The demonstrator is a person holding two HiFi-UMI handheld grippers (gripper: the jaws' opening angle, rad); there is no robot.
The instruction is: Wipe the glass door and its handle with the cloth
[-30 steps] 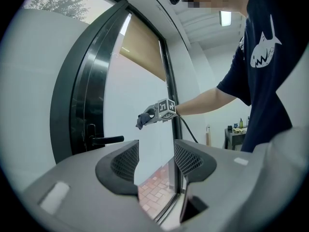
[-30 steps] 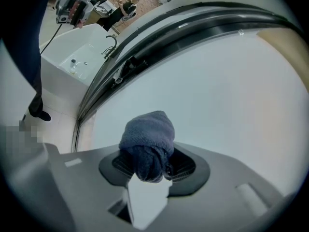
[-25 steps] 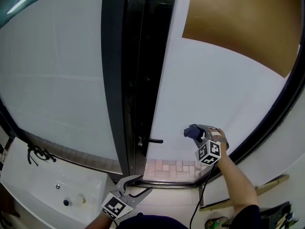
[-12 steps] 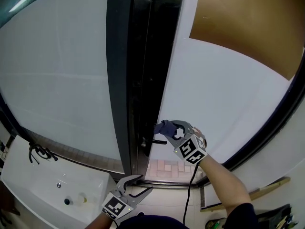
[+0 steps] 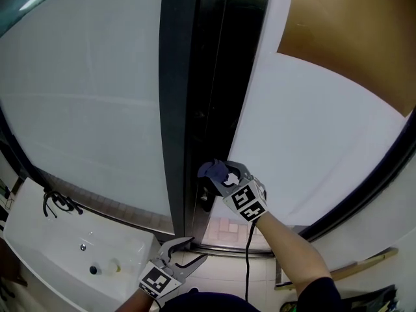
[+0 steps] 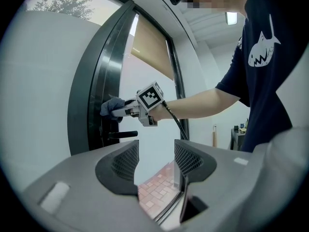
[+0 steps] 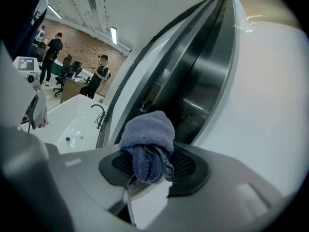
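Centre of the head view: the right gripper, jaws clamped on a bunched blue-grey cloth, holds it at the dark left edge of the glass door, above the black handle. Bottom centre: the left gripper, jaws apart with nothing between them, hangs low, well apart from the door.

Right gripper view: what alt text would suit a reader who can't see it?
A bunched blue-grey terry cloth sits clamped between the grey fingers of the right gripper, pointed at the dark metal edge of a frosted glass door. A white bathtub lies at lower left.
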